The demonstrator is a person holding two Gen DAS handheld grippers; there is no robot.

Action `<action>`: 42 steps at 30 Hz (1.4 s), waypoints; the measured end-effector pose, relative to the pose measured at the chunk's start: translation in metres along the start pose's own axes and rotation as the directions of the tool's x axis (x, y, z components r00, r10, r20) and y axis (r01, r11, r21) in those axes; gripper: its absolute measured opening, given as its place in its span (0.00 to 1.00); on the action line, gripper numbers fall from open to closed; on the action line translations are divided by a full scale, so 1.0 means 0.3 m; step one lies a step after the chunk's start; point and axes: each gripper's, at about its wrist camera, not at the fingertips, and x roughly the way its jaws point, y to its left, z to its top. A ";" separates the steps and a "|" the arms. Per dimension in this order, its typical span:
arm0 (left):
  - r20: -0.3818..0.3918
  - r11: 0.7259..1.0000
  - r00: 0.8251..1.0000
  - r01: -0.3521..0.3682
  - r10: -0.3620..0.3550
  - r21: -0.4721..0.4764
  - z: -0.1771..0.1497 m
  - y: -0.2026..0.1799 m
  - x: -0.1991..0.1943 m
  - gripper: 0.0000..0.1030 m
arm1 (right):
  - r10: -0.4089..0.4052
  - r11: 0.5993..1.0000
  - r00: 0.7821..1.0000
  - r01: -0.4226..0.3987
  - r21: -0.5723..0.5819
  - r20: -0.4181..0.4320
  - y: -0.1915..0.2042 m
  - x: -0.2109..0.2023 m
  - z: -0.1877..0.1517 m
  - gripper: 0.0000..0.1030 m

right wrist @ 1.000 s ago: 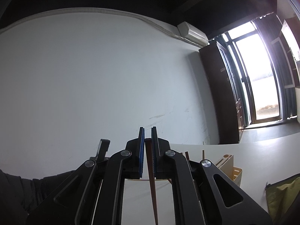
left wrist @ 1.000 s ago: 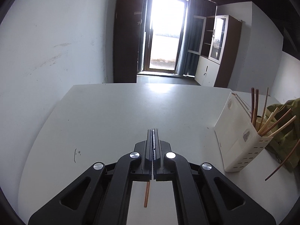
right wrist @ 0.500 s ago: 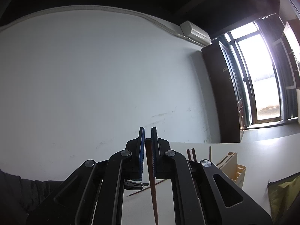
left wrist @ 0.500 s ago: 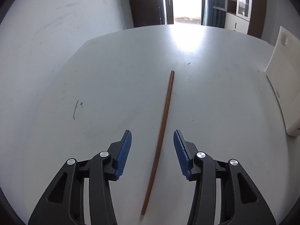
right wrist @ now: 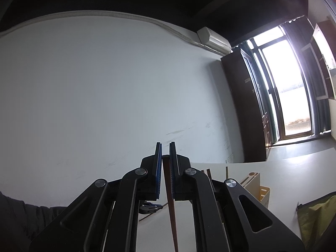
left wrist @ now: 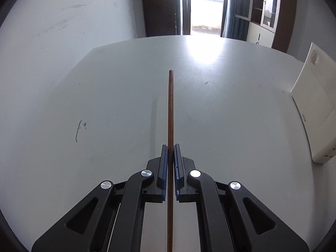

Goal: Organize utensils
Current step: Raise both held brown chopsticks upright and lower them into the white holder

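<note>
In the left wrist view my left gripper (left wrist: 170, 147) is shut on a long brown chopstick (left wrist: 170, 109) that runs straight forward over the white table (left wrist: 105, 105). The cream utensil holder (left wrist: 315, 113) stands at the right edge. In the right wrist view my right gripper (right wrist: 166, 147) is shut on another brown chopstick (right wrist: 171, 210), whose shaft hangs down between the fingers. The utensil holder (right wrist: 255, 185) shows below right with chopsticks (right wrist: 208, 173) standing in it. The left gripper (right wrist: 150, 206) shows small behind my fingers.
A green pouch (right wrist: 315, 218) lies at the lower right. A dark-sleeved arm (right wrist: 21, 216) is at the lower left. A window door (left wrist: 206, 6) and cabinet (left wrist: 271, 10) stand beyond the table's far edge. A pen mark (left wrist: 78, 130) is on the table's left part.
My left gripper has closed on the chopstick that lay between its open fingers half a second ago; the stick now points straight ahead. My right gripper has stayed shut on its chopstick.
</note>
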 end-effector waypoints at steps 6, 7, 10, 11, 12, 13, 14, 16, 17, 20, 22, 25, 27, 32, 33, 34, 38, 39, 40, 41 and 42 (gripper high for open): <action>0.250 0.992 0.964 0.113 -0.096 -0.057 0.097 -0.034 -0.359 0.05 | -0.020 1.000 0.998 0.020 -0.006 0.055 0.009 -0.004 0.043 0.07; 0.295 0.987 0.949 0.139 -0.111 -0.075 0.119 -0.043 -0.424 0.05 | -0.024 1.000 0.998 0.024 -0.012 0.059 0.012 0.004 0.054 0.07; 0.405 0.970 0.905 0.200 -0.128 -0.140 0.163 -0.077 -0.585 0.05 | -0.043 0.998 0.997 0.046 -0.036 0.063 0.023 0.028 0.084 0.07; 0.433 0.962 0.889 0.231 -0.150 -0.142 0.173 -0.098 -0.627 0.05 | -0.056 0.997 0.996 0.059 -0.048 0.066 0.028 0.037 0.094 0.07; 0.458 0.956 0.872 0.263 -0.176 -0.134 0.182 -0.131 -0.663 0.05 | -0.064 0.996 0.996 0.068 -0.057 0.070 0.030 0.044 0.104 0.07; 0.484 0.949 0.852 0.290 -0.198 -0.123 0.182 -0.172 -0.702 0.05 | -0.072 0.995 0.995 0.076 -0.058 0.076 0.027 0.049 0.114 0.07; 0.507 0.940 0.830 0.327 -0.233 -0.103 0.191 -0.211 -0.732 0.05 | -0.078 0.995 0.993 0.083 -0.059 0.084 0.026 0.053 0.125 0.07; 0.557 0.923 0.781 0.380 -0.284 -0.061 0.197 -0.304 -0.785 0.05 | -0.095 0.993 0.990 0.102 -0.062 0.107 0.021 0.054 0.148 0.07; 0.577 0.913 0.755 0.407 -0.313 -0.038 0.211 -0.354 -0.803 0.05 | -0.102 0.992 0.988 0.110 -0.060 0.119 0.015 0.055 0.163 0.07; 0.618 0.884 0.697 0.467 -0.364 -0.006 0.255 -0.476 -0.826 0.05 | -0.167 0.979 0.973 0.182 -0.091 0.157 0.008 0.051 0.197 0.07; 0.630 0.865 0.668 0.502 -0.396 0.012 0.278 -0.561 -0.797 0.05 | -0.229 0.960 0.956 0.253 -0.118 0.186 0.001 0.050 0.208 0.07; 0.618 0.830 0.642 0.557 -0.454 0.031 0.301 -0.671 -0.704 0.05 | -0.263 0.950 0.946 0.288 -0.118 0.192 -0.041 0.075 0.218 0.07; 0.616 0.811 0.623 0.583 -0.482 0.046 0.315 -0.728 -0.633 0.05 | -0.263 0.953 0.947 0.285 -0.103 0.187 -0.075 0.088 0.217 0.07; 0.639 0.778 0.562 0.621 -0.525 0.092 0.314 -0.802 -0.530 0.05 | -0.253 0.956 0.954 0.272 -0.110 0.160 -0.135 0.126 0.178 0.07; 0.644 0.778 0.558 0.622 -0.524 0.094 0.311 -0.818 -0.508 0.05 | -0.254 0.956 0.955 0.272 -0.108 0.150 -0.151 0.134 0.164 0.07; 0.644 0.780 0.558 0.618 -0.523 0.097 0.300 -0.824 -0.489 0.05 | -0.255 0.957 0.957 0.270 -0.103 0.140 -0.169 0.140 0.148 0.07; 0.664 0.808 0.567 0.581 -0.488 0.098 0.262 -0.852 -0.426 0.05 | -0.253 0.963 0.962 0.261 -0.073 0.108 -0.232 0.156 0.087 0.07; 0.669 0.810 0.563 0.578 -0.484 0.100 0.256 -0.853 -0.411 0.05 | -0.250 0.964 0.963 0.257 -0.067 0.102 -0.242 0.159 0.074 0.07; 0.678 0.811 0.558 0.577 -0.478 0.097 0.249 -0.855 -0.395 0.05 | -0.249 0.965 0.964 0.255 -0.063 0.097 -0.252 0.161 0.061 0.07; 0.690 0.819 0.553 0.565 -0.467 0.102 0.244 -0.861 -0.384 0.05 | -0.249 0.965 0.964 0.255 -0.059 0.092 -0.261 0.166 0.051 0.08; 0.707 0.824 0.541 0.556 -0.456 0.106 0.230 -0.860 -0.398 0.05 | -0.246 0.966 0.965 0.251 -0.055 0.087 -0.268 0.167 0.040 0.08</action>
